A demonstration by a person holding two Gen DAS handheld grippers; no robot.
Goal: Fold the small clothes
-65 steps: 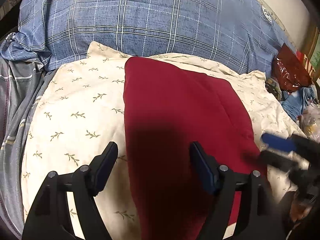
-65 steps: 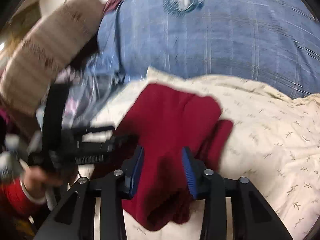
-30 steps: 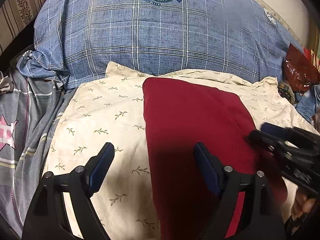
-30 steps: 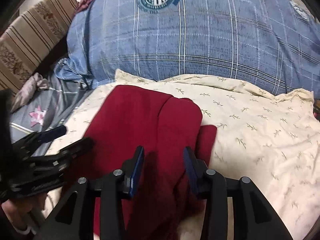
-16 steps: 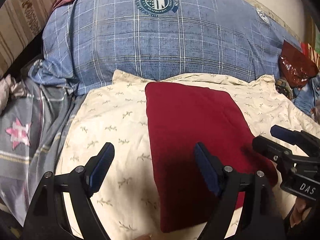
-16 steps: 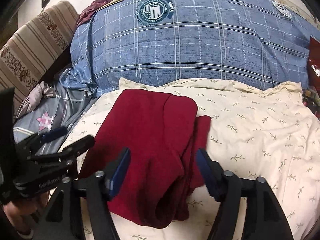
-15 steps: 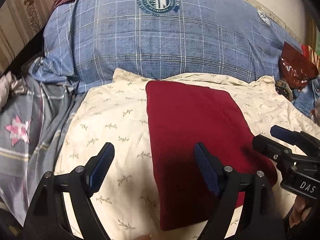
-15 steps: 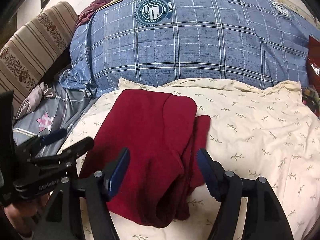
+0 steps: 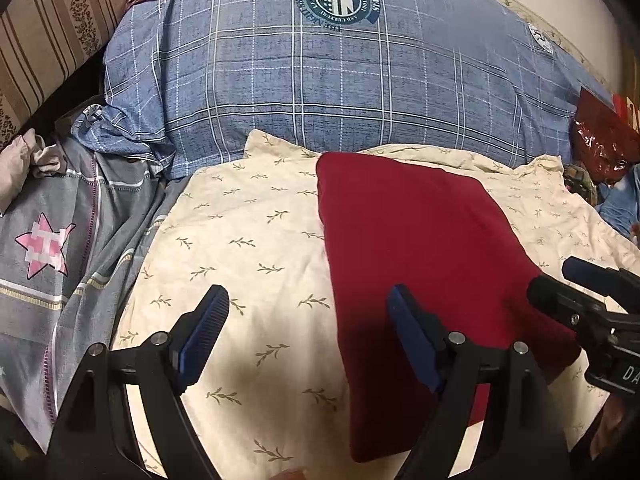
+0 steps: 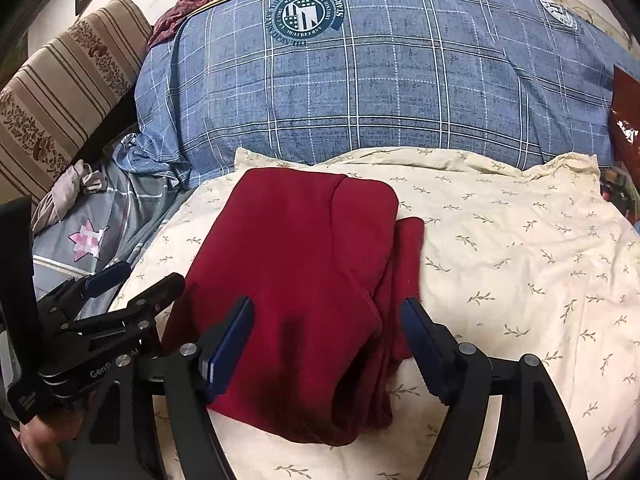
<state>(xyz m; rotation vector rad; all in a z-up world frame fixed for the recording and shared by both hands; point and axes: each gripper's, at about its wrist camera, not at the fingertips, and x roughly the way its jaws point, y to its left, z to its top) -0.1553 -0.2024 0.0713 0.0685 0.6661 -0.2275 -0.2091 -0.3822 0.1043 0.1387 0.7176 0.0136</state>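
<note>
Folded dark-red garment (image 10: 304, 280) lies mid cream leaf-print pillow (image 10: 520, 248); left gripper (image 9: 308, 332) & right gripper (image 10: 326, 340) hover above, both released wide.

The red plastic bag (image 9: 600, 140) is cut off at the frame's right edge.

Warm indoor light, sharp in the middle, bent at the edges

Both views are bright and clear. The light comes from behind the cameras, so each hand-held gripper drops a dark shadow on the red cloth (image 9: 420, 240) and the cream sheet (image 9: 248, 248) near the bed's front edge. The blue checked pillow (image 10: 360, 80) bulges from the round lens. The corners go black. The red bag (image 9: 600, 148) shines a little.
</note>
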